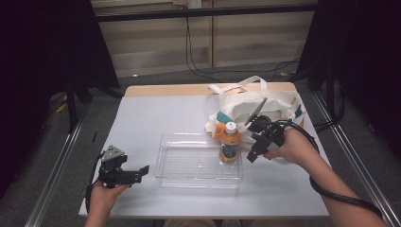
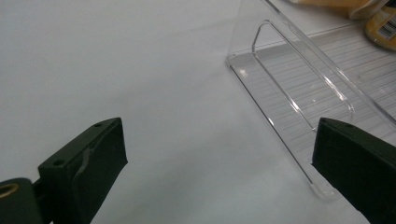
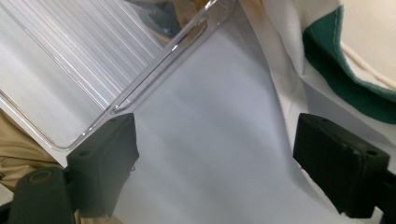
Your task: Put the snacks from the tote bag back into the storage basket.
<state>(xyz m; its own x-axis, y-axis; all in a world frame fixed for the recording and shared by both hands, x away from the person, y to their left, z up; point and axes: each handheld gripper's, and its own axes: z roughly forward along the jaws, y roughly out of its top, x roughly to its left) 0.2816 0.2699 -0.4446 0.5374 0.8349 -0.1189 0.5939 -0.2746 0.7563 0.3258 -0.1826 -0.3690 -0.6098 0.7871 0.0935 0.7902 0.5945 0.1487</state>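
A clear plastic tray [image 1: 198, 161] is seen at the middle of the white table [image 1: 156, 118]. An orange drink bottle [image 1: 230, 143] with a white cap is stood upright in the tray's right end, near the far right corner. A white tote bag [image 1: 265, 106] with green trim is slumped just behind and to the right of the tray, handles toward the far edge.

The left gripper [image 1: 137, 173] is held low at the table's near left, just left of the tray, jaws pointed toward the tray's left wall. In the left gripper view [image 2: 219, 163] the jaws are spread wide with nothing between them but bare table and the tray's near corner; the tray wall is not touched. A bit of the bottle's orange base [image 2: 383, 28] is caught at the top right.

The right gripper [image 1: 253, 150] is held just right of the bottle, between the bottle and the bag, tilted down toward the table. In the right gripper view [image 3: 215, 158] the jaws are spread apart and empty; the tray corner [image 3: 140, 88] is seen by one jaw, the bag's cloth [image 3: 285, 70] by the other. The bottle is gripped by neither gripper. Contact between the right gripper and the bottle cannot be told from the high view.
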